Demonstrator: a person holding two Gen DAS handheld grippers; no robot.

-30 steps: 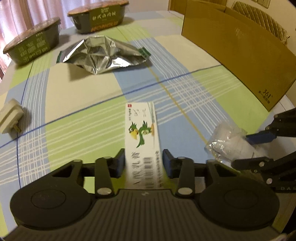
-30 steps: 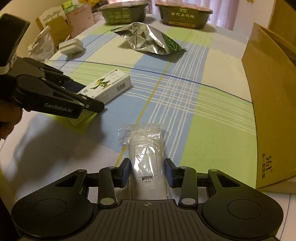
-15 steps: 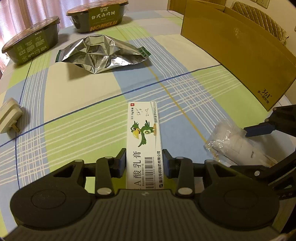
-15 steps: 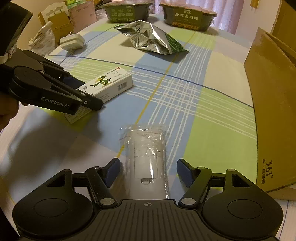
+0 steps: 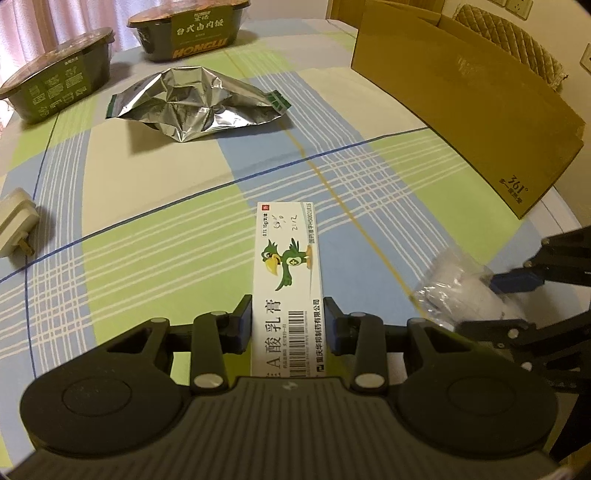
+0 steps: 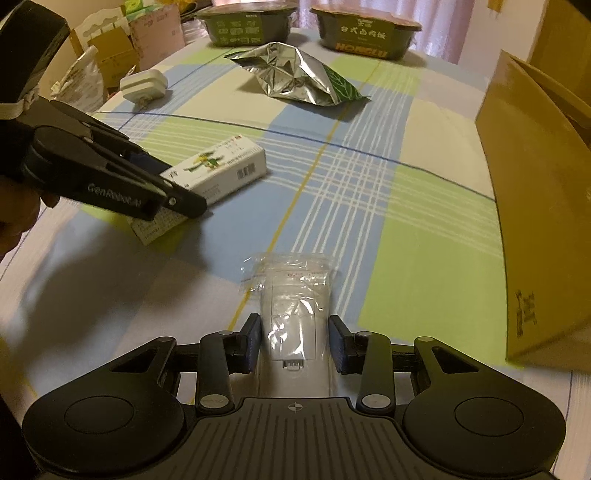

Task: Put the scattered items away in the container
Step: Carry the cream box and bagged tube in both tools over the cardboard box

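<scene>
A white medicine box with a green bird (image 5: 288,266) lies lengthwise between the fingers of my left gripper (image 5: 288,325), whose pads press both long sides. The right wrist view shows the same box (image 6: 218,170) under the left gripper (image 6: 184,206), low over the checked tablecloth. My right gripper (image 6: 294,339) is shut on a white item in a clear plastic bag (image 6: 295,295), which rests on the cloth. That bag (image 5: 458,291) and right gripper (image 5: 495,302) also appear in the left wrist view. The brown cardboard box (image 5: 461,103) (image 6: 535,184) stands to the right.
A crumpled silver foil bag (image 5: 192,99) lies mid-table. Two dark green instant-meal bowls (image 5: 59,88) (image 5: 188,26) stand at the far edge. A white plug adapter (image 5: 16,218) lies at the left. Boxes and bags (image 6: 110,48) crowd the space beyond the table's left side.
The right gripper spread wide half a second ago and has closed again on the bagged item. The medicine box, blurred a second ago, now sits steady between the left fingers.
</scene>
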